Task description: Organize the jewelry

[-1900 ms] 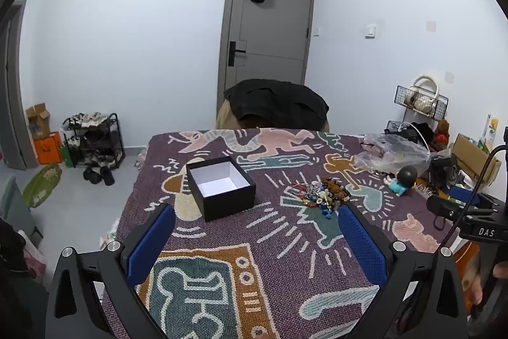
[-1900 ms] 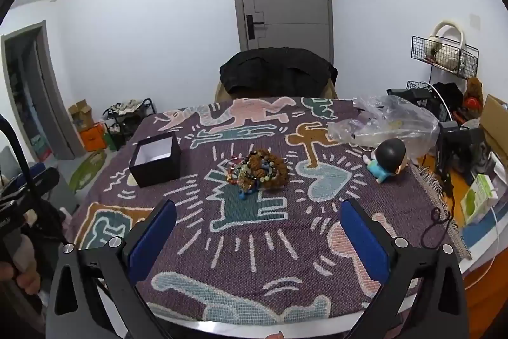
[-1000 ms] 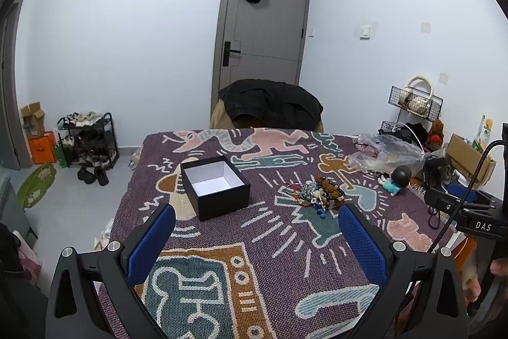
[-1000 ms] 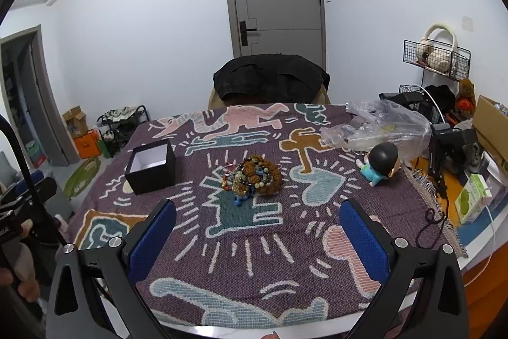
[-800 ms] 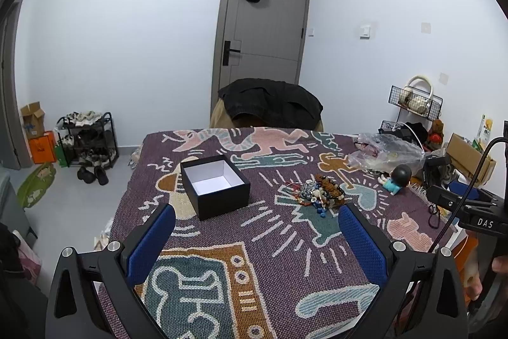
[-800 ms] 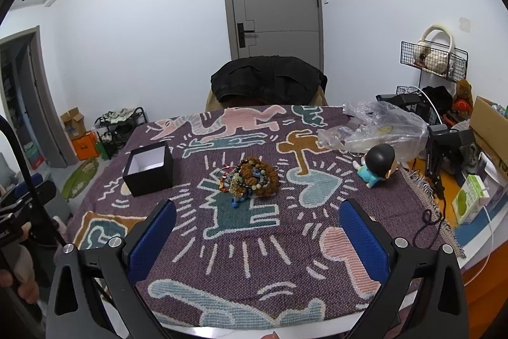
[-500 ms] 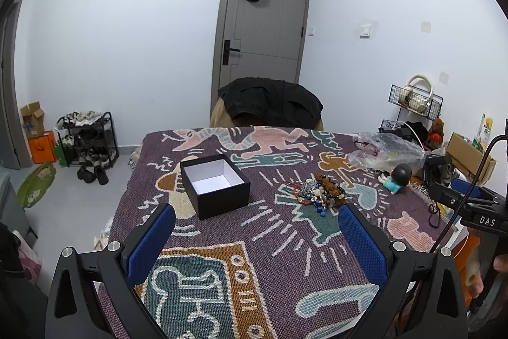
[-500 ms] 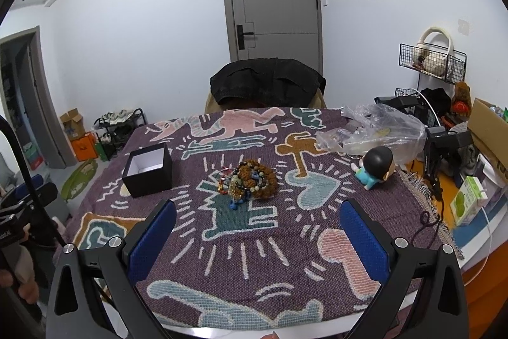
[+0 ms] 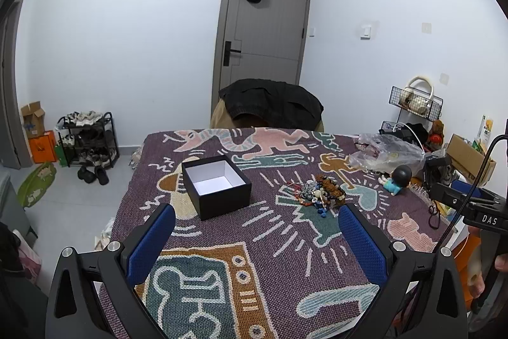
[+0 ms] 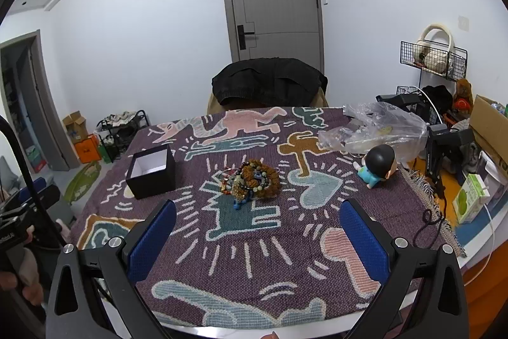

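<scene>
Two grippers, left gripper (image 9: 256, 239) and right gripper (image 10: 257, 234), stood wide apart, holding nothing; a doll (image 10: 377, 165) and plastic bag (image 10: 377, 126) sat right of the beads (image 10: 252, 178), the box (image 10: 151, 171) left.

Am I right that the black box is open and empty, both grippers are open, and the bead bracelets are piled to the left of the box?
Not quite. The bead bracelets are piled to the right of the black box, not the left, as the right wrist view shows. The rest holds: the box is open and empty, and the left gripper and right gripper are both open.

Both wrist views look across the table (image 9: 285, 259) toward the door (image 10: 273, 5)
</scene>
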### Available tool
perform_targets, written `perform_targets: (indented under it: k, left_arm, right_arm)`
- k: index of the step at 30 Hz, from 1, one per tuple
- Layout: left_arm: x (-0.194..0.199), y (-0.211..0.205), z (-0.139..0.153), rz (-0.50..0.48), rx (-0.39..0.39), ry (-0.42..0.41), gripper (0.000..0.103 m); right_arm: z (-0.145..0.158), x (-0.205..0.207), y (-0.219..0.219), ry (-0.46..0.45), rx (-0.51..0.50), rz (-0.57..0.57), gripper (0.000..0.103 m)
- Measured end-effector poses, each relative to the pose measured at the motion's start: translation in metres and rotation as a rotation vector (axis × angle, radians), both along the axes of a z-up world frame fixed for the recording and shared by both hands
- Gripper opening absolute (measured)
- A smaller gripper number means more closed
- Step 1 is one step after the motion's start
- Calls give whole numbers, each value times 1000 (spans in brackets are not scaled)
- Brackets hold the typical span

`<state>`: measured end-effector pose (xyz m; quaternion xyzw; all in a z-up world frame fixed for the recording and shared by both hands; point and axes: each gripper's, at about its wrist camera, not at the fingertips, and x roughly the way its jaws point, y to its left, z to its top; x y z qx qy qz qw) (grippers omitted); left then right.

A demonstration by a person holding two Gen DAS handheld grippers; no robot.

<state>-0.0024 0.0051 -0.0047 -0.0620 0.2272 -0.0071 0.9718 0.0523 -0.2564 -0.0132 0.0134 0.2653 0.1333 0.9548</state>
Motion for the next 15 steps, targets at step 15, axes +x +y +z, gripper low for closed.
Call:
perform_targets:
  k: [15]
  left_arm:
    - [-1, 0, -1, -1, 2, -3, 102]
  right_arm:
    - [0, 1, -2, 2, 3, -8, 103]
